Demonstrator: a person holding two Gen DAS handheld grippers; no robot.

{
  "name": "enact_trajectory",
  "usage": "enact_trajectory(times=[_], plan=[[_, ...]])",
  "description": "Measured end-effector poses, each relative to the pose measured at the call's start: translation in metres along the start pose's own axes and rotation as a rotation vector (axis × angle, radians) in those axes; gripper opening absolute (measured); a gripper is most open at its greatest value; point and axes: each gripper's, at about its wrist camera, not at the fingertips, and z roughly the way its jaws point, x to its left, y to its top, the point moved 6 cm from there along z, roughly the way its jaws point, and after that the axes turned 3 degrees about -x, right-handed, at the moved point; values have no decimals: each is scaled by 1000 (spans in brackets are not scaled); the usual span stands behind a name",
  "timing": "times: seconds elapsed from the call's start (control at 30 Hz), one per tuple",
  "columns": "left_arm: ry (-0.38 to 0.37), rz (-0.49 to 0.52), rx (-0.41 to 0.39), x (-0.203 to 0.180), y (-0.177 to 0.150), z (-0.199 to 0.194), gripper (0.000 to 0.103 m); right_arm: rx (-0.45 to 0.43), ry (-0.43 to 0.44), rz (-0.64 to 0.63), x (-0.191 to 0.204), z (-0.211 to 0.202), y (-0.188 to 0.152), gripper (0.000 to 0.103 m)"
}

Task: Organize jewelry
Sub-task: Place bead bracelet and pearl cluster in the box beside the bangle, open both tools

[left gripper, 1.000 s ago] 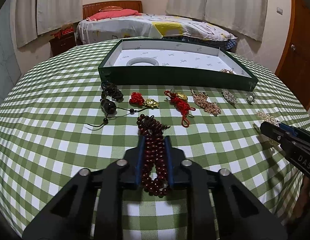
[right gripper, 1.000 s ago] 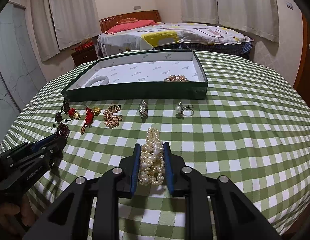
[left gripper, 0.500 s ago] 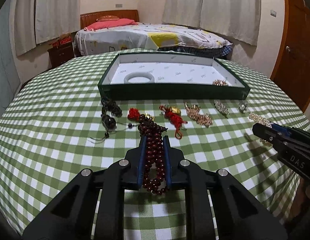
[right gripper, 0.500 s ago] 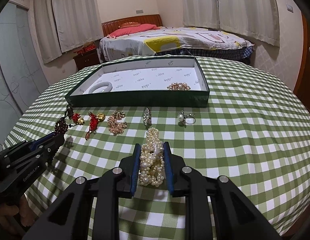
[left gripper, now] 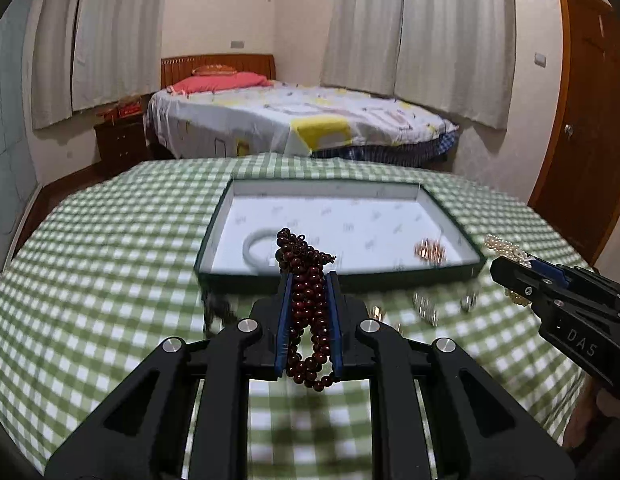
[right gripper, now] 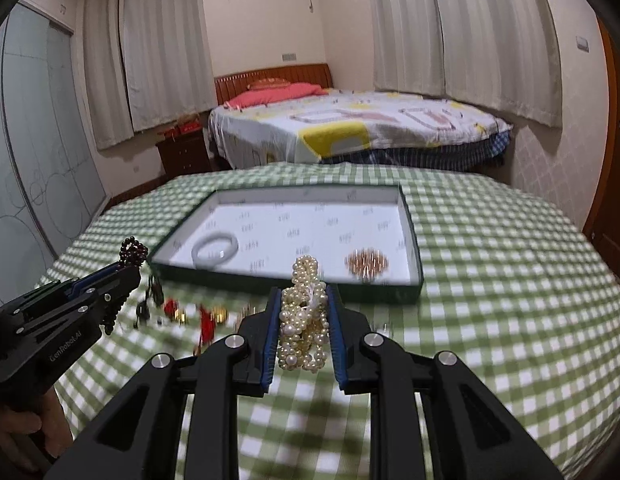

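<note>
Already in your dark green shallow box with white lining [right gripper: 412, 236]: one white jade-like bangle [right gripper: 214, 249], one coppery bead cluster [right gripper: 366, 261].

In transit: dark red bead string [left gripper: 307, 304], clamped in your left gripper [left gripper: 308, 280]; cream pearl strand [right gripper: 303, 312], clamped in your right gripper [right gripper: 301, 294]. Both are raised and level, short of the box's near wall.

Outstanding: small blurred pieces on the green checked tablecloth [right gripper: 490, 280].

Legible markings:
- right gripper [left gripper: 506, 268]: white letters "DAS" on its black side, left wrist view.
- left gripper [right gripper: 127, 274]: "GenRobot.AI" on its black side, right wrist view.
- tray [right gripper: 414, 248]: lining print blurred, unreadable.
</note>
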Motion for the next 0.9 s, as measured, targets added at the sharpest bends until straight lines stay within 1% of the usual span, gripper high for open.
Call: enact_trajectory(times=[0.3,0.4,0.53,0.77,0.9], plan=[[-16,7,-78,-9,51,26,16,-84,2,-29,-1,23,45,23],[-23,19,-77,-14,61,44,16,-98,4,-31,-4,36,56,23],[-46,21,-20,-21,57,78,16,-66,16,-17,-8,60,56,23],[-67,48,124,-30,28,134,16,62,26,-16,-13,107,26,23],[-70,38,194,-25,15,153,16,129,26,-8,-18,125,12,23]])
